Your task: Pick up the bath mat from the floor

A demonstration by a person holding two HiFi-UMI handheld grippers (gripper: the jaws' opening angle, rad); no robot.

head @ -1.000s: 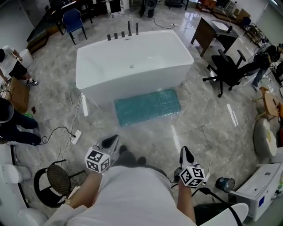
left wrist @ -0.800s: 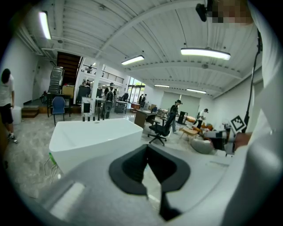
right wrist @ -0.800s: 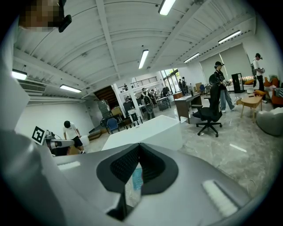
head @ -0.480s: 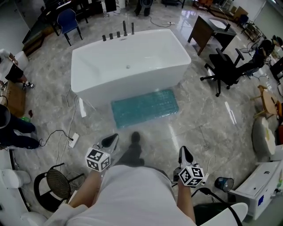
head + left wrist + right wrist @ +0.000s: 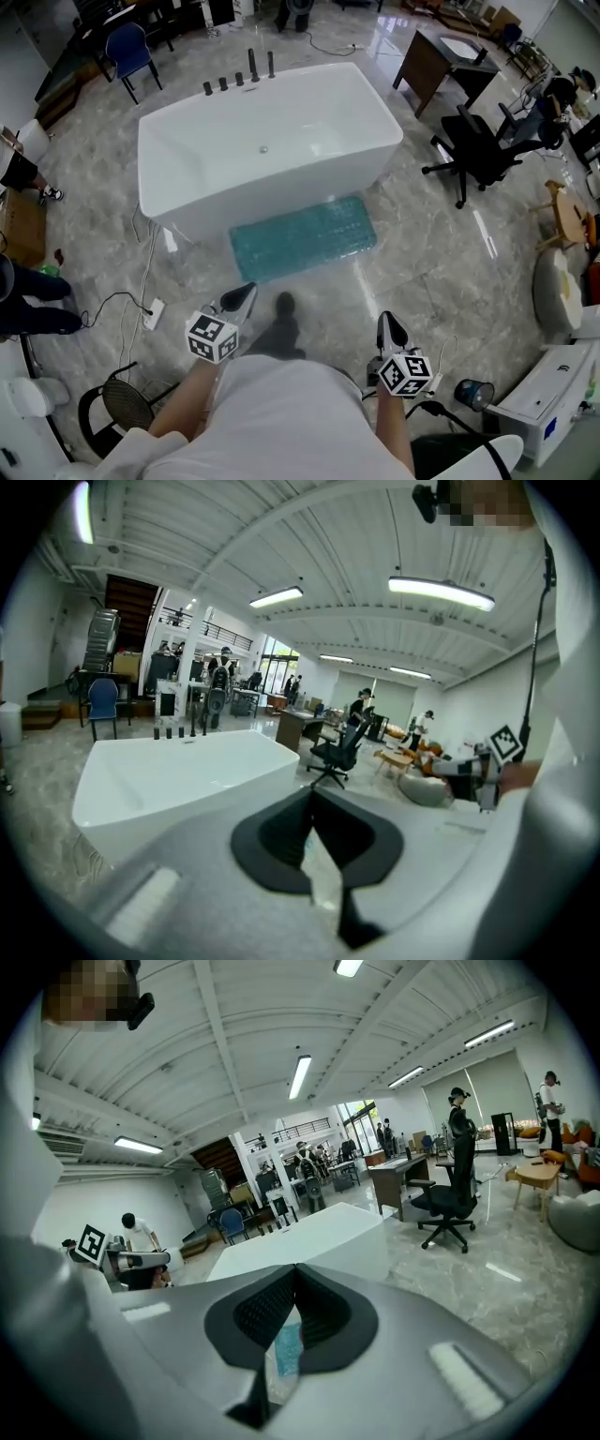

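the left gripper (image 5: 247,289) and right gripper (image 5: 386,319) were held out side by side, tilted slightly down toward the bath mat (image 5: 302,236), well short of it, fingers closed on nothing.

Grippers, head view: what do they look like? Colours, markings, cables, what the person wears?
Left gripper and right gripper: light grey bodies tapering to pointed jaws lined with black ribbed pads. Each carries a white cube printed with black square markers. A dark cable trails from the right one. The person wears a white top.
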